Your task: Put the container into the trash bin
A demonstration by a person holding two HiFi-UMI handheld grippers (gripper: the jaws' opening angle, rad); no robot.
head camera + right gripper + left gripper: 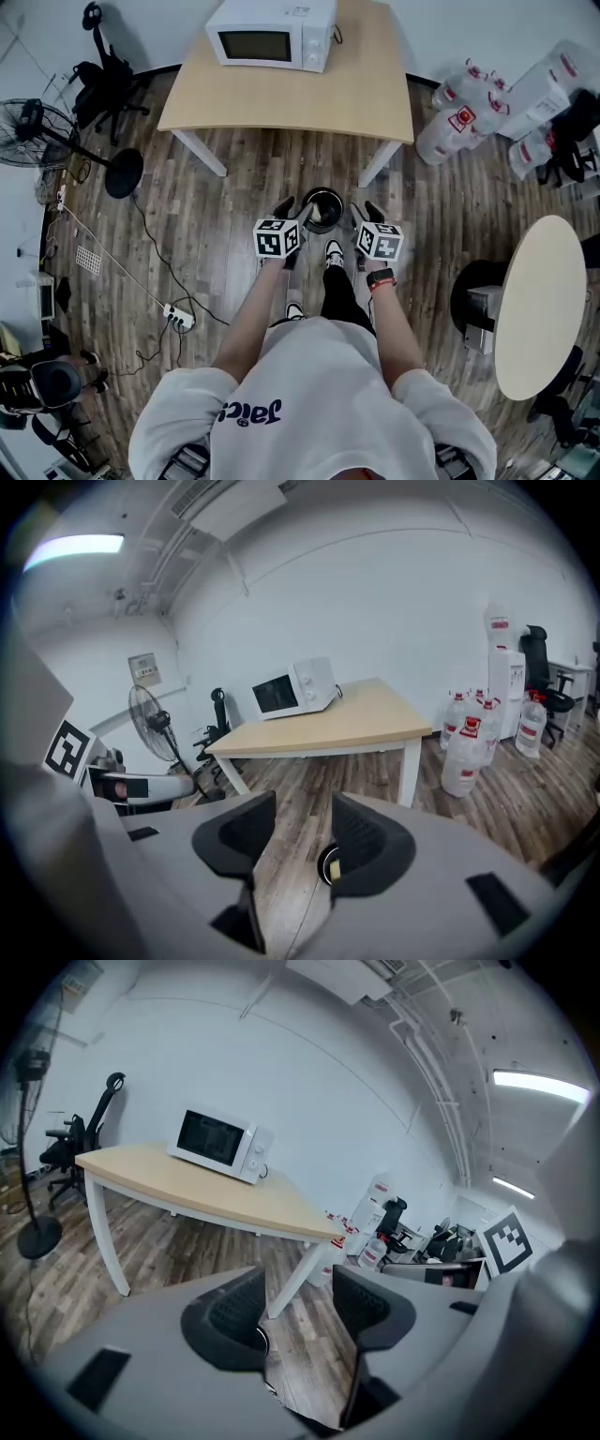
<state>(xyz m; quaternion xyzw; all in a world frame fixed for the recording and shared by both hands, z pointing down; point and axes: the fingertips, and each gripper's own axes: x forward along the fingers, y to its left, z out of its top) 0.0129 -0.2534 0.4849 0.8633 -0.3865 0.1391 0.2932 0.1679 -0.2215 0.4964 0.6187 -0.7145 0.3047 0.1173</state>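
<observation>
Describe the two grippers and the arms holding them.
Both the left gripper and right gripper have grey bodies, black ribbed jaw pads and a white cube with black square markers. The person wears a white sweatshirt with dark lettering and a dark watch on the right wrist.

The trash bin (322,208) stands on wooden floor (225,234), its mouth open from above. Just behind it the tabletop (281,103) and its white legs (379,165) close the far side. The person's shoes (334,251) stand just before it; water bottles (448,131) lie well to its right.
</observation>
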